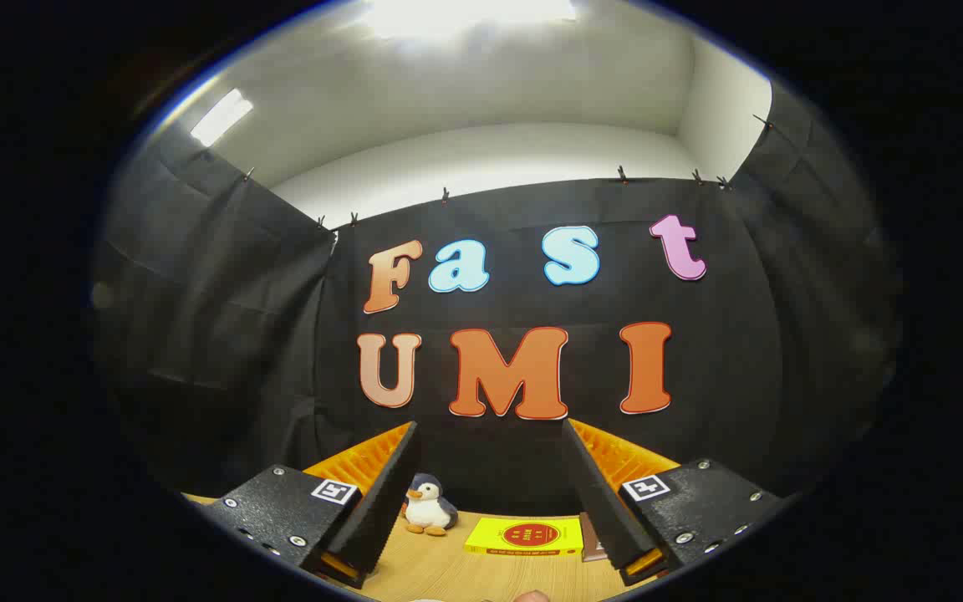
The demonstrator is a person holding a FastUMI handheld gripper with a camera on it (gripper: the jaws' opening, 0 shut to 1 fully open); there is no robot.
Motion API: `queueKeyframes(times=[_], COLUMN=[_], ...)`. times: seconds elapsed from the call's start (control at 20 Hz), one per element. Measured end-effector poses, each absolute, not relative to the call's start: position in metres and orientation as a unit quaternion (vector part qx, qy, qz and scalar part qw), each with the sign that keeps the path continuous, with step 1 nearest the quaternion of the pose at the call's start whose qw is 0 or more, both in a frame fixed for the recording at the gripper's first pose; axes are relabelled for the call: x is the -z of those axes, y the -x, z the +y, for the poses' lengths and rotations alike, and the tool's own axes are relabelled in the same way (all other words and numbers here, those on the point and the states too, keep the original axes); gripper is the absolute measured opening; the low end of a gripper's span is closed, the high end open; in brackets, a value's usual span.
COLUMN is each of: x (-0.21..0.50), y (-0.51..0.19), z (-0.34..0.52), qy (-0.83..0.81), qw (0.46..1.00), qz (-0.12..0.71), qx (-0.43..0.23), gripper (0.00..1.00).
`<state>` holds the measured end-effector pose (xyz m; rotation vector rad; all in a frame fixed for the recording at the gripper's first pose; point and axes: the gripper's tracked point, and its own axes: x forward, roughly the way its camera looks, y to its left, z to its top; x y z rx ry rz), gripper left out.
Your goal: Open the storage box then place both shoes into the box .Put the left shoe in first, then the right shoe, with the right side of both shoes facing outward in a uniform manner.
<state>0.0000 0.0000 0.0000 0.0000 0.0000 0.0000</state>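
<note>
My gripper [490,435] is held high and level, pointing at the booth's black back wall. Its two black fingers with orange backs stand wide apart, the left fingertip [408,439] and the right fingertip [573,435] with nothing between them. Far below and beyond the fingers lies a wooden table [448,568].
A small penguin plush [428,506] stands at the back of the table by the wall, just right of the left finger. A yellow book [525,537] lies flat beside it, with a dark brown object [590,539] at its right end.
</note>
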Motion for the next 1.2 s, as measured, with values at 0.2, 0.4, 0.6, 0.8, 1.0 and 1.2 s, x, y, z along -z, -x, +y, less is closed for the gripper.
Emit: queueKeyframes(times=[0.2,0.4,0.6,0.8,1.0,1.2], x=[-0.001,-0.002,0.000,0.005,0.016,0.044], y=[-0.002,-0.001,0.001,0.002,0.006,0.014], z=[0.007,0.008,0.011,0.017,0.037,0.071], qy=[0.004,0.012,0.012,0.004,-0.018,-0.043], qw=[1.000,1.000,1.000,1.000,0.998,0.991], qz=[-0.002,-0.006,-0.002,0.003,0.022,0.067], qx=[-0.009,-0.012,-0.017,-0.024,-0.053,-0.107], gripper=[0.99,0.99,0.99,0.99,0.99,0.99])
